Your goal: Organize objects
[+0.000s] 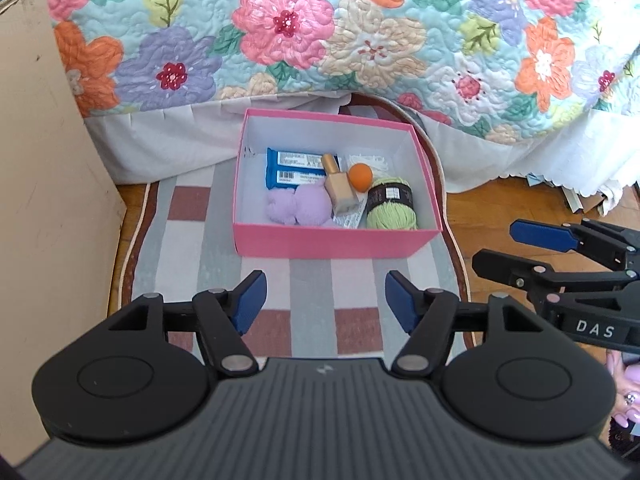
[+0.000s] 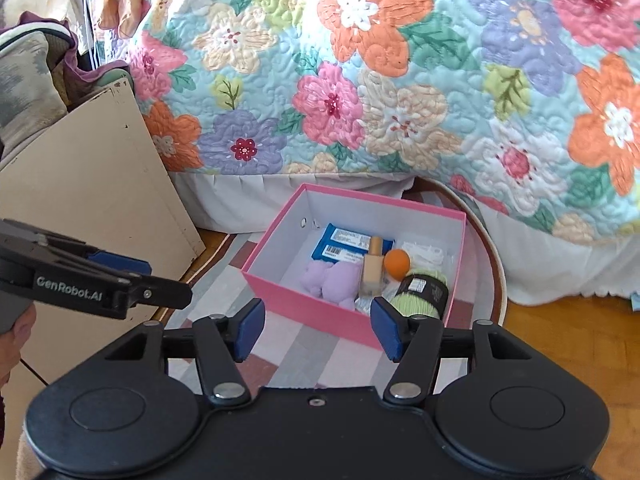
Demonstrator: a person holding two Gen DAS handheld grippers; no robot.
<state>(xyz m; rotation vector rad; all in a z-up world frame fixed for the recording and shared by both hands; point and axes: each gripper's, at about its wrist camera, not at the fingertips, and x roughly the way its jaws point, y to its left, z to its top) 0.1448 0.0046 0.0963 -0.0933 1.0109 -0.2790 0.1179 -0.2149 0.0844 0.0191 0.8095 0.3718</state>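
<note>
A pink box [image 1: 336, 242] [image 2: 304, 304] stands on the striped rug by the bed. Inside lie a blue packet [image 1: 294, 168] [image 2: 344, 242], a lilac soft toy [image 1: 300, 208] [image 2: 328, 284], a beige bottle [image 1: 340, 190] [image 2: 372, 272], an orange ball [image 1: 360, 177] [image 2: 397, 263], a green yarn ball [image 1: 391, 208] [image 2: 424, 294] and a white packet [image 1: 372, 162] [image 2: 426, 252]. My left gripper [image 1: 324, 302] is open and empty, short of the box; it also shows in the right wrist view [image 2: 160, 282]. My right gripper [image 2: 318, 328] is open and empty, at the box's near wall; it also shows in the left wrist view [image 1: 496, 246].
A floral quilt [image 1: 320, 28] [image 2: 400, 80] hangs over the bed behind the box. A beige board [image 1: 44, 184] [image 2: 100, 184] leans at the left. The striped rug [image 1: 304, 304] [image 2: 280, 356] lies on wooden floor [image 1: 496, 204] [image 2: 560, 344].
</note>
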